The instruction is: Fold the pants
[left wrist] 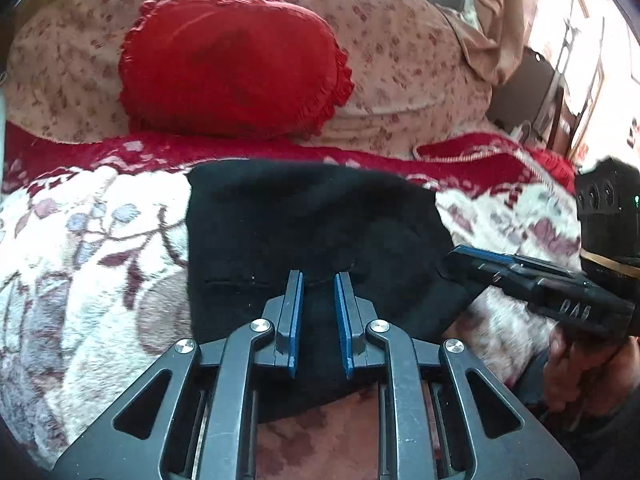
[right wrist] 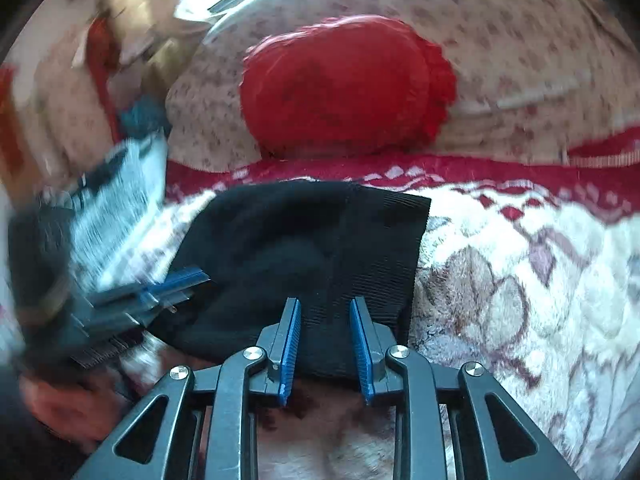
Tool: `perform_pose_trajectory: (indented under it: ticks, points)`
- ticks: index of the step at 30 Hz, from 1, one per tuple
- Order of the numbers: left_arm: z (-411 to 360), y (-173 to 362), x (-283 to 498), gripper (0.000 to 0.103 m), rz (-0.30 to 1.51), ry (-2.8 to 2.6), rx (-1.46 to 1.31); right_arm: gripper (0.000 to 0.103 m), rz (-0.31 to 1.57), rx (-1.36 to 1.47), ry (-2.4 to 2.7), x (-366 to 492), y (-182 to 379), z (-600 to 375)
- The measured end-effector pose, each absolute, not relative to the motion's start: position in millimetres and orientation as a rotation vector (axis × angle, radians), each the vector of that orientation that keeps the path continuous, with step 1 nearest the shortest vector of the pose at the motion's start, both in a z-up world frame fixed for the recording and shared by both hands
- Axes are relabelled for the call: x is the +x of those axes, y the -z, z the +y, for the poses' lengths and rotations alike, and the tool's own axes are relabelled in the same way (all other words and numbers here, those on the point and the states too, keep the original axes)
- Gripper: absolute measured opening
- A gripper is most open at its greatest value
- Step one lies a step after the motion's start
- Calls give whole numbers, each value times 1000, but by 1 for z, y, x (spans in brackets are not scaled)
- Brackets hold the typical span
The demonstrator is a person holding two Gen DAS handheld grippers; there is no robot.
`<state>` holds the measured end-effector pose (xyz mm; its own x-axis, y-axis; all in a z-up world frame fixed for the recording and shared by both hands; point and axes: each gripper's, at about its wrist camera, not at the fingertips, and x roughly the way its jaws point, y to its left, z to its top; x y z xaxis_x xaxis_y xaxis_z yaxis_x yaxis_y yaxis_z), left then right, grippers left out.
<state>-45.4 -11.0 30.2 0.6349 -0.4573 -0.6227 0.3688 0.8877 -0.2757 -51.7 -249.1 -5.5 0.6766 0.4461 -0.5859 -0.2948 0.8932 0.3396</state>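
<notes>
Two matching tools here: the left tool [left wrist: 319,276] is dark grey metal with flat linkage arms, triangular cut-outs and round silver screws [left wrist: 260,325] at the joints. Blue ribbed pads [left wrist: 295,320] line its fingers. The right tool [right wrist: 325,302] looks the same (blue pads, silver screws). From the left camera, white letters mark its side, too blurred to read.

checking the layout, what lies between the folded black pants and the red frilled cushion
A band of the red patterned fleece blanket separates the folded black pants from the red frilled cushion; nothing else lies there. Both wrist views show it.
</notes>
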Motion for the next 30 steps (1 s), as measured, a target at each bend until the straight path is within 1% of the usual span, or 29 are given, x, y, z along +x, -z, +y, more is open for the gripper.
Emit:
perform_pose_trajectory:
  ticks: [2, 3, 4, 5, 6, 10, 11, 13, 14, 17, 18, 19, 20, 21, 22, 23, 26, 28, 30]
  points:
    - [5, -42, -47, 15, 704, 463, -181, 26, 632, 300, -407, -59, 0, -268]
    - [14, -46, -47, 17, 683, 446, -205, 29, 620, 350, -393, -58, 0, -276]
    - [25, -47, -45, 27, 676, 426, -236, 32, 625, 450, -379, -55, 5, -290]
    - [35, -45, -42, 41, 685, 414, -275, 35, 636, 507, -378, -52, 10, -297]
    - [45, -41, -38, 45, 701, 401, -317, 35, 660, 577, -375, -48, 18, -304]
    - [58, -14, -21, 47, 819, 356, -422, 35, 718, 693, -380, -37, 37, -309]
    - [57, -12, -20, 52, 827, 368, -433, 35, 731, 727, -408, -33, 40, -307]
    - [47, -9, -14, 56, 860, 414, -448, 37, 774, 770, -449, -25, 51, -304]
    - [43, -6, -11, 56, 882, 441, -456, 41, 792, 789, -446, -20, 59, -302]
    - [32, -2, -4, 56, 903, 484, -469, 41, 791, 789, -472, -12, 61, -299]
    - [31, -3, -3, 54, 902, 486, -461, 43, 798, 774, -482, -12, 58, -296]
    - [30, -6, -2, 43, 896, 476, -450, 43, 805, 749, -495, -12, 55, -292]
    - [30, -10, -1, 35, 888, 474, -452, 40, 805, 731, -506, -13, 53, -292]
    - [33, -14, -3, 34, 878, 479, -456, 33, 794, 726, -518, -12, 51, -291]
    - [35, -19, -2, 33, 863, 483, -461, 31, 774, 725, -536, -12, 47, -290]
    - [35, -23, 0, 33, 854, 484, -460, 30, 753, 710, -549, -10, 42, -289]
    - [37, -31, 18, 33, 821, 479, -433, 29, 688, 680, -571, 4, 27, -286]
    - [37, -28, 34, 37, 847, 460, -423, 30, 680, 686, -571, 20, 28, -285]
    - [34, -17, 43, 42, 917, 411, -388, 34, 736, 693, -550, 35, 40, -285]
